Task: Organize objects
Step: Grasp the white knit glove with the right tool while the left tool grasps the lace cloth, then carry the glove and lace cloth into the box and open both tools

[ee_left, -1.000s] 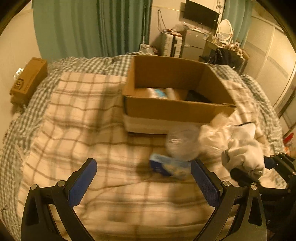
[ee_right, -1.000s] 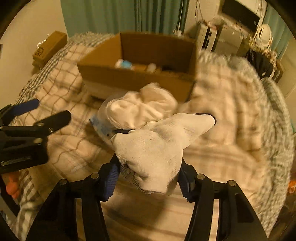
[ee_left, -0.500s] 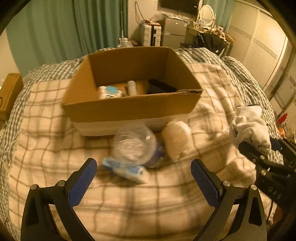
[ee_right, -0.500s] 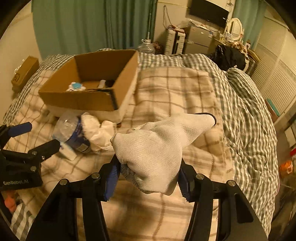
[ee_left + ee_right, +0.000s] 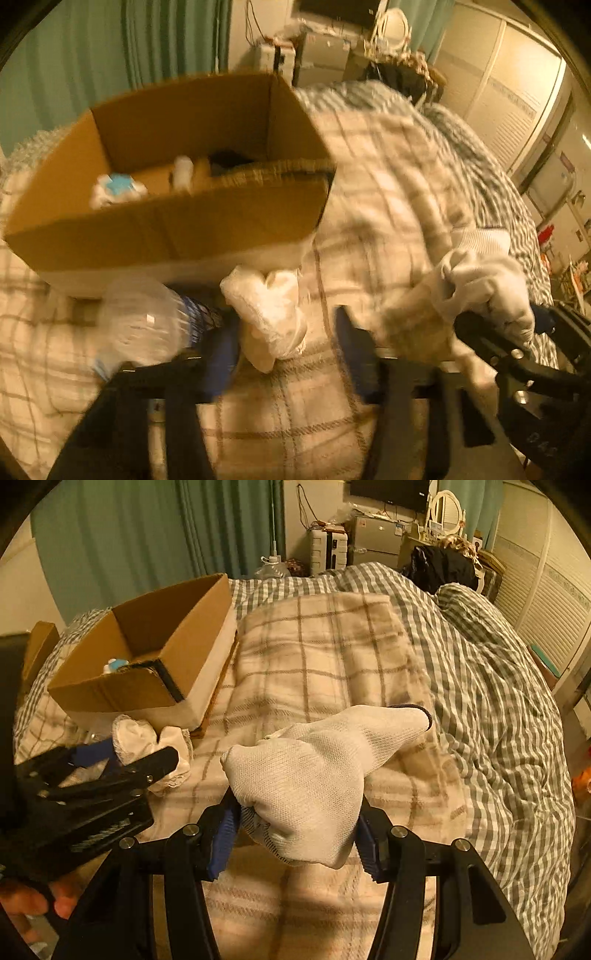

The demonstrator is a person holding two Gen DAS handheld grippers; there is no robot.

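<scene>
White glove [image 5: 310, 775] pinched in right tool [image 5: 295, 834], above bed [image 5: 480, 686]. Left tool [image 5: 284, 350] spread, now lowered around wad [image 5: 269, 317] beside bottle [image 5: 144, 321], near box [image 5: 166, 229]. Likely grabbing wad next.

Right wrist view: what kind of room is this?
Most likely a lived-in bedroom. The work surface is a bed with a gingham duvet and a plaid blanket over it. Green curtains hang behind, and a vanity mirror stands by a wall-mounted TV.
</scene>
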